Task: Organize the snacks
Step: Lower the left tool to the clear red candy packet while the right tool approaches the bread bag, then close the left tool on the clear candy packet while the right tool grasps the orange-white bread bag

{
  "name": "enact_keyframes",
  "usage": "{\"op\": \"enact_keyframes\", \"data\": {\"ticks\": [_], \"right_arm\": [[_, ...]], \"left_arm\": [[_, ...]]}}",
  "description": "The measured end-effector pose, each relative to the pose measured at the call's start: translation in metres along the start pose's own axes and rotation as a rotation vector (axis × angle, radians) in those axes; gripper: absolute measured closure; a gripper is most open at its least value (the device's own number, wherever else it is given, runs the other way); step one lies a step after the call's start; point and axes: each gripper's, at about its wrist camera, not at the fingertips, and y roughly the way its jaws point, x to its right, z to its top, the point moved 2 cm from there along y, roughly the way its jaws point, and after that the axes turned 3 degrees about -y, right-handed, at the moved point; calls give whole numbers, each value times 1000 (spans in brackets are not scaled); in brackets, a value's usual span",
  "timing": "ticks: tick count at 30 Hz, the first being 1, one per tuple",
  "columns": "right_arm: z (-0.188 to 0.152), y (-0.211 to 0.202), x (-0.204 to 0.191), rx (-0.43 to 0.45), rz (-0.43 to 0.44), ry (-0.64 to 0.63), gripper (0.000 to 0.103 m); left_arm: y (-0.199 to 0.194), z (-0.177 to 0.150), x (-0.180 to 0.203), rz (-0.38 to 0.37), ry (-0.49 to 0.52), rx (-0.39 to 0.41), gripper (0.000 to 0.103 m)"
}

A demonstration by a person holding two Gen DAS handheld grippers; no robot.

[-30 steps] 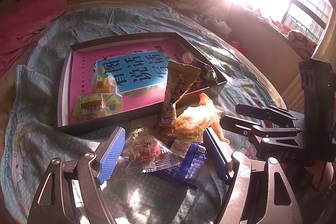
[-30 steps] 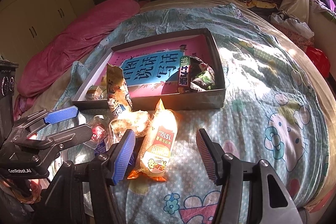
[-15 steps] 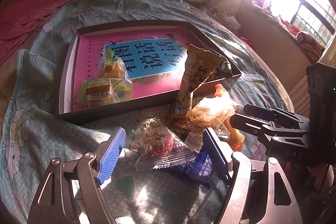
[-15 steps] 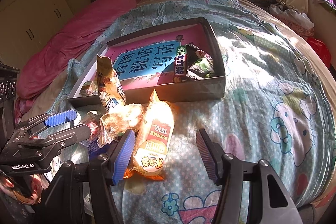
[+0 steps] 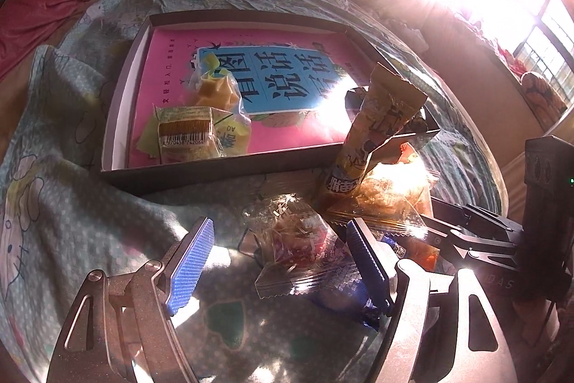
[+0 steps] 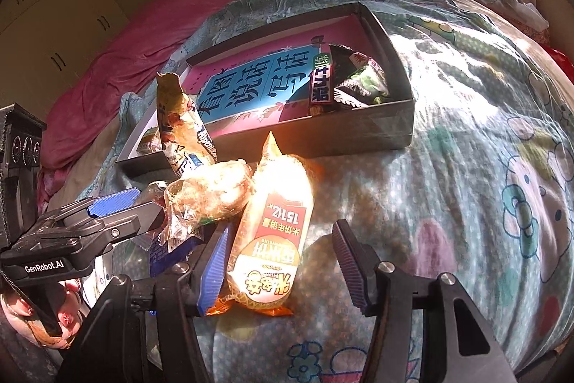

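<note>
Orange-ended pack (image 6: 272,232) sits between the closing right gripper (image 6: 278,264), not yet pinched; squeeze its middle. Left gripper (image 5: 280,261) gapes over a clear packet (image 5: 297,239), holding nothing.

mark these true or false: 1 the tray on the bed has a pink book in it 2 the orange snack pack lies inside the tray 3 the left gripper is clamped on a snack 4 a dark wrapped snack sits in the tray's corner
1. True: the pink book lies flat in the tray.
2. False: the orange snack pack lies on the bedspread in front of the tray, between the closing jaws of the right gripper.
3. False: the left gripper is open, its pads clear of the clear-wrapped snack.
4. True: the dark wrapped snack sits there.
</note>
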Motion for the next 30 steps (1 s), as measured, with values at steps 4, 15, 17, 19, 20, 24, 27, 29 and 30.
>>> {"op": "enact_keyframes", "data": {"ticks": [4, 15, 17, 19, 20, 24, 27, 29, 30], "right_arm": [[-1, -1, -1, 6, 30, -6, 62], [2, -10, 9, 29, -39, -22, 66], [2, -8, 6, 19, -72, -52, 66], [2, -5, 0, 10, -94, -88, 66], [2, -3, -3, 7, -106, -106, 66], [2, 1, -4, 3, -126, -121, 66], [3, 4, -3, -2, -129, -116, 66], [4, 5, 1, -4, -110, -93, 66], [4, 6, 4, -4, -97, -73, 67]], "left_arm": [[5, 0, 0, -4, -6, -14, 26], [9, 1, -5, -26, -34, -25, 25], [9, 1, -5, -29, -40, -27, 25], [10, 2, -6, -30, -44, -27, 25], [11, 2, -5, -29, -45, -28, 25], [13, 4, -6, -28, -51, -30, 25], [15, 4, -6, -23, -55, -31, 26], [16, 5, -7, -15, -56, -32, 30], [16, 5, -7, -9, -57, -33, 32]]}}
